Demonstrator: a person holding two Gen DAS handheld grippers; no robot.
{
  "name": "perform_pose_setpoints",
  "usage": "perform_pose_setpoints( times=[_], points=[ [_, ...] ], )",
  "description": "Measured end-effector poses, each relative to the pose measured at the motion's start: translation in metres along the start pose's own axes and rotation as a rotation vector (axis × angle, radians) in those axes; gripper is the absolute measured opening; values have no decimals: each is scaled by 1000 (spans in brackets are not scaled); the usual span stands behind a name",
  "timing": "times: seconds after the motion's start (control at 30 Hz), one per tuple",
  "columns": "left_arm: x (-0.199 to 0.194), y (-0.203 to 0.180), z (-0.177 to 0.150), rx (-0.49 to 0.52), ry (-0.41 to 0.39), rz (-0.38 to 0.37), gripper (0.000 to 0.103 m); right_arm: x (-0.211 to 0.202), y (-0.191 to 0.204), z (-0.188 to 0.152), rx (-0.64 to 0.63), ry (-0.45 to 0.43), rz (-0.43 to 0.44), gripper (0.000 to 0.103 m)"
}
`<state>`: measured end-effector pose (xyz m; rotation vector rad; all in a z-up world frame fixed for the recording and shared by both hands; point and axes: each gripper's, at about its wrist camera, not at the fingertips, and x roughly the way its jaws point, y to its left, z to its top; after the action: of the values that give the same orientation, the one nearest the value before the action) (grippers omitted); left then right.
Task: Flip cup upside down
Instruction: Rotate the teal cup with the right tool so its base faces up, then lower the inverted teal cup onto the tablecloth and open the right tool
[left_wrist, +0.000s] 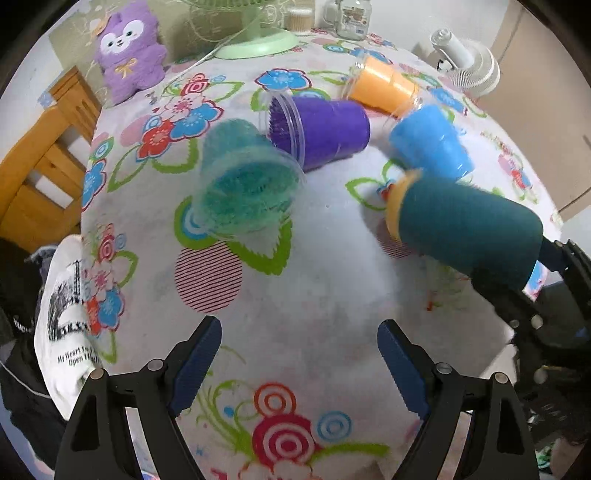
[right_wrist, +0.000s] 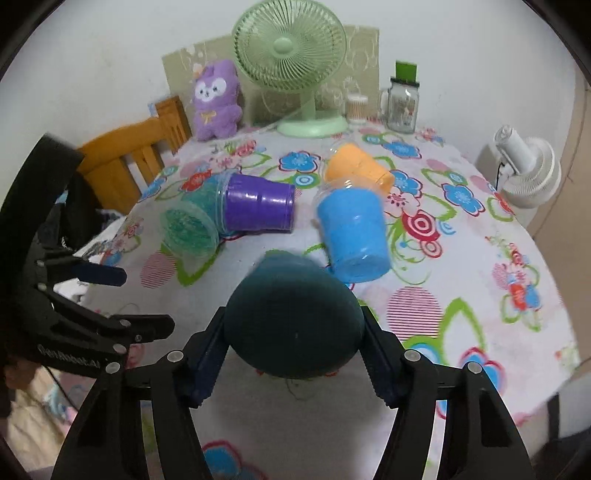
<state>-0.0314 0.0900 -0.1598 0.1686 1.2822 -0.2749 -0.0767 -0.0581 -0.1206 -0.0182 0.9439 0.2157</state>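
The right gripper (right_wrist: 293, 334) jaws pinch the dark teal cup (right_wrist: 293, 321) sideways above the worktop (right_wrist: 461, 332), near the blue cup (right_wrist: 352, 236). Left gripper (left_wrist: 299, 354) jaws are spread, empty. Next: rotate mouth-down, lower, release.

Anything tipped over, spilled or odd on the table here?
Yes: four cups lie on their sides on the flowered cloth, none upright: green against purple, and orange behind blue. Nothing looks spilled. The right gripper holds a dark teal cup sideways.
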Motion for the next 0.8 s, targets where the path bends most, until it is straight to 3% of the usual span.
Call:
perform_pose_setpoints(
  times=[0.23,0.4,0.57,0.73,0.8],
  points=[
    [-16,-4,16,-46,4,-63,86,10,6,35,-66,117,-15,67],
    [-11,10,17,-107,16,-93,86,17,14,48,-110,113,-12,67],
    [-5,25,15,-138,38,-66,86,40,21,50,-112,187,-2,68],
    [-5,37,12,-161,44,-51,87,45,27,48,-113,180,-18,69],
    [-6,39,11,-163,46,-52,87,45,29,50,-113,200,-38,77]
  ],
)
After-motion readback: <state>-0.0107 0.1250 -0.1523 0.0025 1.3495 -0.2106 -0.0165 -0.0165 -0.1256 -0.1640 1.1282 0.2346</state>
